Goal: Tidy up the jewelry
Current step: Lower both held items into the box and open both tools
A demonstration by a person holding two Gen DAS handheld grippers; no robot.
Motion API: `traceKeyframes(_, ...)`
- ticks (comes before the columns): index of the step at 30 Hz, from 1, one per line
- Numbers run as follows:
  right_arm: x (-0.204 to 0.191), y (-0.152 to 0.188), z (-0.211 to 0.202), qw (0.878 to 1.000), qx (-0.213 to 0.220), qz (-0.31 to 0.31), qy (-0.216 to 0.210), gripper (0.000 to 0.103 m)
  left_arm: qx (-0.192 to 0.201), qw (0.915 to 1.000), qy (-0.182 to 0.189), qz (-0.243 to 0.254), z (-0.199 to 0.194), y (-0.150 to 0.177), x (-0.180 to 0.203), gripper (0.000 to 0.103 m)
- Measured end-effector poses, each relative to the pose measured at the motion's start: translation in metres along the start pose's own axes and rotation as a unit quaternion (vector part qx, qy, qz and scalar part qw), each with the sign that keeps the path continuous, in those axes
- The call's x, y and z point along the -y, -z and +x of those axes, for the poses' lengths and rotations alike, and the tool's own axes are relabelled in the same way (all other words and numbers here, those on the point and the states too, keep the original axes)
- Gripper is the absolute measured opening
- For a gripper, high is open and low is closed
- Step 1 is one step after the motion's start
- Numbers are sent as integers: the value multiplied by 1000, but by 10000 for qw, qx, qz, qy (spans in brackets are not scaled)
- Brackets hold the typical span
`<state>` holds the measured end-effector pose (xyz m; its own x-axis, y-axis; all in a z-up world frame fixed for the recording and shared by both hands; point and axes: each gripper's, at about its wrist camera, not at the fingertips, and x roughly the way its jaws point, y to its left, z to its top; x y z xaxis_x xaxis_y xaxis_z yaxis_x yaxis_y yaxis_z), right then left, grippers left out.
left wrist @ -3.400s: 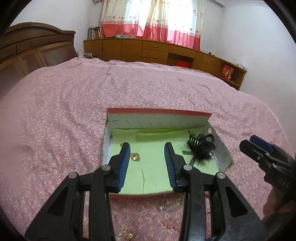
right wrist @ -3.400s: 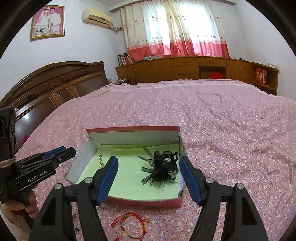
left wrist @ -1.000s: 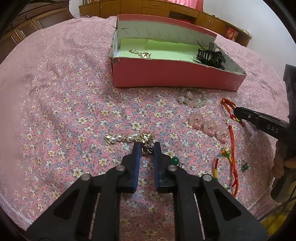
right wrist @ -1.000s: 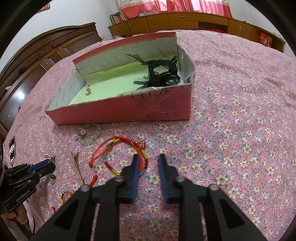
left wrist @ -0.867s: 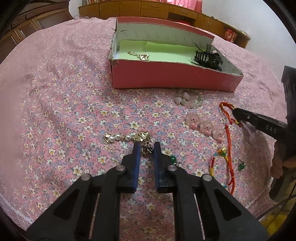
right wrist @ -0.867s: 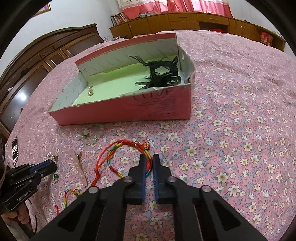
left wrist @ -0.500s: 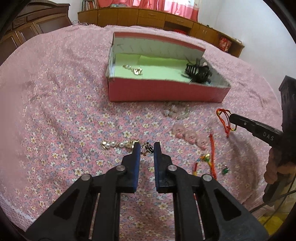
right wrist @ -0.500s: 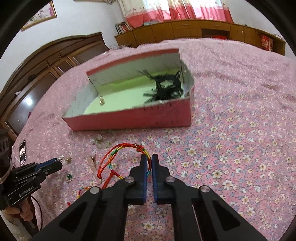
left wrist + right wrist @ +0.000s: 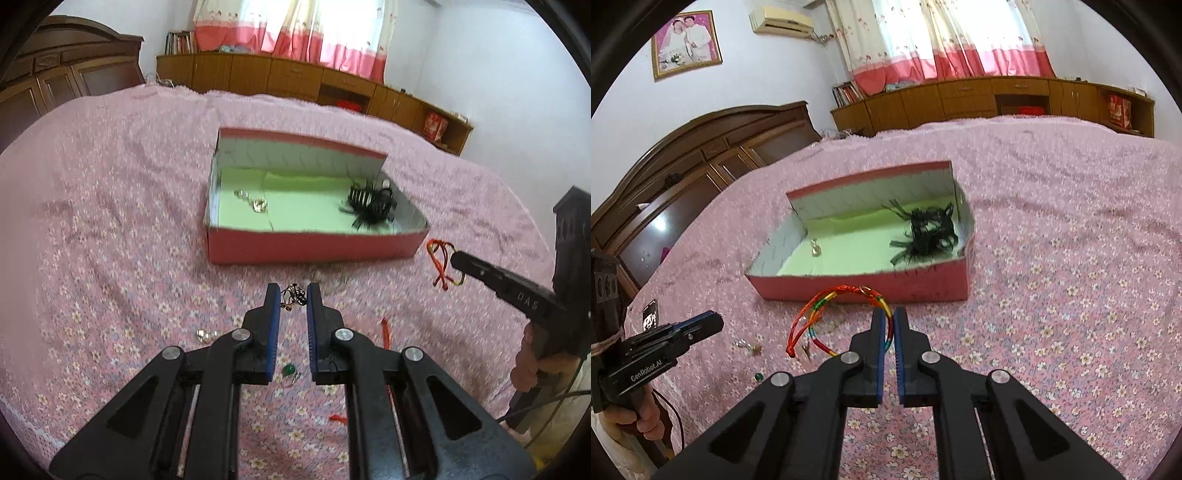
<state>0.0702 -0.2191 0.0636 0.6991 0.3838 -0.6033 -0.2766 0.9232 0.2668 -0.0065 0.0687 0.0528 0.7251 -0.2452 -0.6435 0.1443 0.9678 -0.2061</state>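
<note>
Both pieces have come up off the bed since a second ago. The left hand-held gripper [image 9: 289,297] pinches a small beaded metal trinket [image 9: 294,294], probably an earring. The right hand-held gripper [image 9: 889,321] is pressed on a braided red cord bracelet [image 9: 827,310]. Both hang before the pink cardboard box [image 9: 871,286], ready for dropping in.

A pink flowered bed [image 9: 110,229] is carrying an open red box [image 9: 314,247], with a green bead [image 9: 289,368] and small pearls [image 9: 207,335] lying loose on the cover in front of the box.
</note>
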Motion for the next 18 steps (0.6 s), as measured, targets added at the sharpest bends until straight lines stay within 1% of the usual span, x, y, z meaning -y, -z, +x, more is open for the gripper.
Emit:
traceKeyframes(11, -7, -20, -2, 9991, 423, -74, 18, 6, 420, 9991, 29, 8, 9, -30, 4, 6)
traceKeyframes(18, -10, -36, 6, 9978, 644, -129, 69, 6, 694, 9976, 10, -23, 19, -48, 0, 6)
